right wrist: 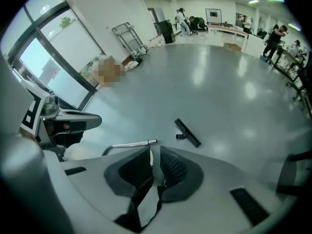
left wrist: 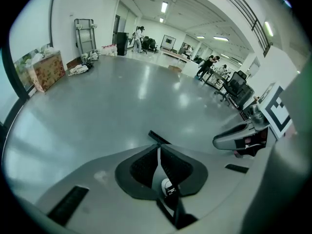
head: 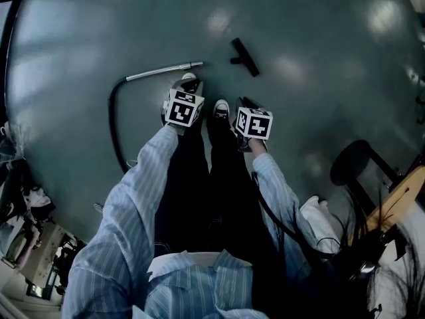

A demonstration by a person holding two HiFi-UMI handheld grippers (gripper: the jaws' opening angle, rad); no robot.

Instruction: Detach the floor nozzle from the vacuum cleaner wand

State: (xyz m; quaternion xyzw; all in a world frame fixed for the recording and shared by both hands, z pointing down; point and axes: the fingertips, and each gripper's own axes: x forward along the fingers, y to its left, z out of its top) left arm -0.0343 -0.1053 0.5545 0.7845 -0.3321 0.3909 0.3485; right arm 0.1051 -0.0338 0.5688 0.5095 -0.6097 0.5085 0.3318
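Head view shows the floor nozzle (head: 245,57) on the floor (head: 319,45) at upper centre, apart from the wand (head: 164,70) tip to its left, so detaching looks done. Below them, the left gripper (head: 184,107) and right gripper (head: 252,123) have their jaws together on nothing. Best hold both clear so neither part gets knocked.

Open-plan office/lab hall. Wide glossy grey floor (left wrist: 122,96), ceiling strip lights (left wrist: 164,7). Landmark: hand trolley (left wrist: 84,33) against the white wall. Printed cardboard box (left wrist: 47,71) left of it, big window (right wrist: 53,50) further left. People (left wrist: 208,65) at desks well right of it, office chairs (left wrist: 238,87) beyond them.
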